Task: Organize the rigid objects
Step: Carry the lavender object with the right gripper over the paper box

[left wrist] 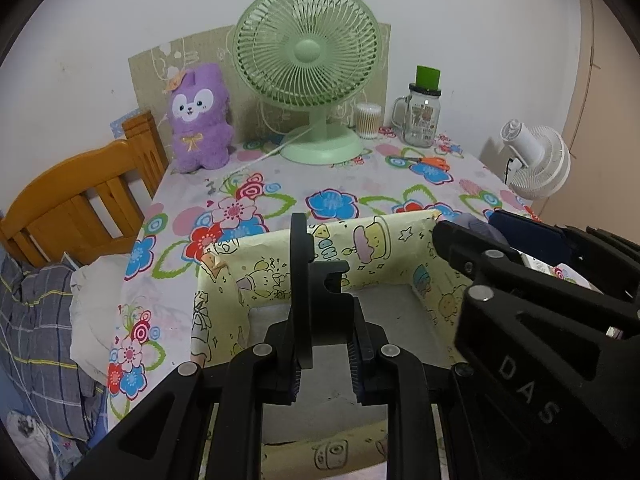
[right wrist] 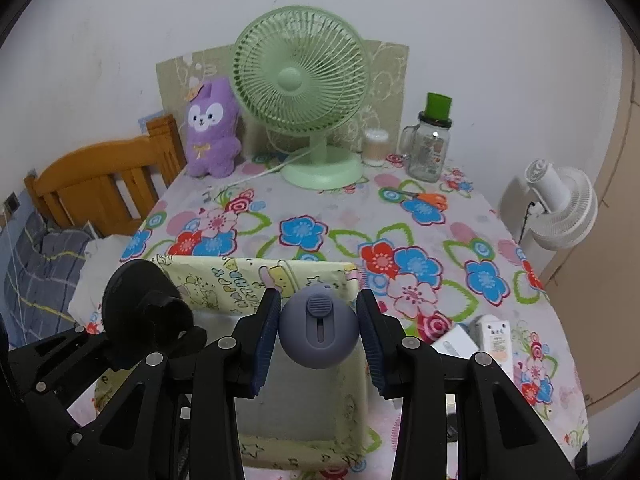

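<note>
Table (left wrist: pixel 360 184): you have a flowered cloth spread across the middle of both views, reaching from the wall down to your grippers.
Green fan (left wrist: pixel 307 52): upright at top centre, its round base on the cloth, a white cord trailing off to the left.
Box (left wrist: pixel 404 236): open-topped and lined with pale yellow cartoon paper, it fills the lower centre of both views directly under your grippers.
Plush toy (left wrist: pixel 200 120): purple, standing left of the fan against the wall.
Left gripper (left wrist: pixel 324 364): at the bottom centre of the left wrist view, your fingers pinch a black mount; its flat disc stands on edge and rises above the box's near wall.
Black mount (left wrist: pixel 308 292): held over the open box, not resting on its floor.
Right gripper (right wrist: pixel 318 336): at the lower centre of the right wrist view, your blue pads (right wrist: pixel 266 336) press either side of a grey-blue ball-shaped gadget.
Ball-shaped gadget (right wrist: pixel 318 330): round, with a ribbed slider facing the camera, held above the box's right half.
Glass jar (left wrist: pixel 422 120): green-capped, right of the fan, beside a tub of cotton swabs (left wrist: pixel 368 120).
Scissors (left wrist: pixel 430 161): orange-handled, flat on the cloth in front of the jar.
</note>
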`<state>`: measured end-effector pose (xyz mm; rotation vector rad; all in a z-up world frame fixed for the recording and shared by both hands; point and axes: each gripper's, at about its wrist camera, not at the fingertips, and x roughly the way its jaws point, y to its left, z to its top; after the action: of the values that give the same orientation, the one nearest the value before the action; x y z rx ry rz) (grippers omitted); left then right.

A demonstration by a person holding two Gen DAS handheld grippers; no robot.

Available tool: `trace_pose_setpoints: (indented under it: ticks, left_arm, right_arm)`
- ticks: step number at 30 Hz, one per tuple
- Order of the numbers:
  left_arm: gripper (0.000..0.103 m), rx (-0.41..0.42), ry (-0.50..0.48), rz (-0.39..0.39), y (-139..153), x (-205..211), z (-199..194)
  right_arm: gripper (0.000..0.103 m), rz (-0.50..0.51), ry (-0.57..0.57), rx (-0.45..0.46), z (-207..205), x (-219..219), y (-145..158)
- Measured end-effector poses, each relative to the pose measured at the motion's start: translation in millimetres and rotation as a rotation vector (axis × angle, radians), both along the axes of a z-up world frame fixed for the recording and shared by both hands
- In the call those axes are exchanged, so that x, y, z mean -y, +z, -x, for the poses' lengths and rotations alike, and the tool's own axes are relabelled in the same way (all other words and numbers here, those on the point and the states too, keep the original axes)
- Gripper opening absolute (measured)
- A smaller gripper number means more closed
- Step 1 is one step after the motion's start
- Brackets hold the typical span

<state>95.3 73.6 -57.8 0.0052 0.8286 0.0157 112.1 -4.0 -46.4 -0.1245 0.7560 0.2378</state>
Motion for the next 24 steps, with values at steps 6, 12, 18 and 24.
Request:
trace_pose_setpoints:
  ticks: [6,12,18,24]
  left_arm:
    - [0.018,-0.049,0.0,0.021,-8.5,-11.0,-12.4]
    - [0.019,-0.097,-0.036,0.041,-17.1,-13.7,-19.7]
    - [0.036,-0.11,-0.033,0.019,-23.1,-13.5,-24.0]
    - [0.056,-0.131,-0.009,0.004,-29.5,-16.1,-27.6]
  right_arm:
    - [0.043,0.03,0.032,-0.025,-10.8,-15.7,-9.4]
    - [0.043,0.04,0.047,-0.104,-24.6,-22.6,-27.1]
    - [0.043,0.048,0.043,-0.145,-31.5,-25.2,-39.1]
    - [0.043,0.057,0.034,-0.175,-36.8,-26.8,-47.7]
